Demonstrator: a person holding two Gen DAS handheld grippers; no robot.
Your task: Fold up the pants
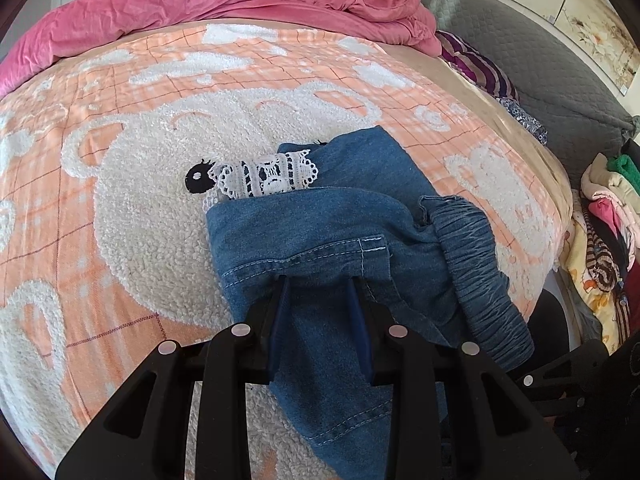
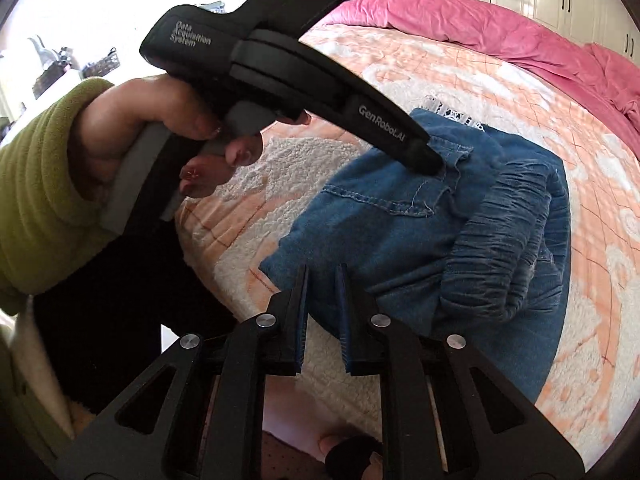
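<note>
A pair of denim pants [image 1: 320, 236] lies bunched in a partial fold on an orange-and-white fleece blanket [image 1: 120, 200], its gathered elastic waistband [image 1: 476, 272] off to the right of the left claw [image 1: 320, 284] and its lace-trimmed cuffs [image 1: 264, 178] straight ahead of it, beyond the fingertips. The garment's long axis appears to run forward and away from that claw, cuffs far, seat near. The left claw's blue-padded fingers [image 1: 280, 312] stand partly apart with their tips down on the denim beside a stitched seam; whether they pinch any cloth cannot be told. In the right wrist view the right claw [image 2: 322, 276] shows a narrow gap between its fingers, tips at the near edge of the pants [image 2: 380, 232] and apparently empty, with the waistband [image 2: 504, 248] ahead and to its right. The left tool, gripped by a left hand [image 2: 160, 136] in a green sleeve [image 2: 36, 192], reaches in from that claw's left, its nose on the back pocket [image 2: 400, 196]. A pink duvet [image 1: 220, 4] is heaped far ahead of both. The left claw looks the nearer to the fold's centre
</note>
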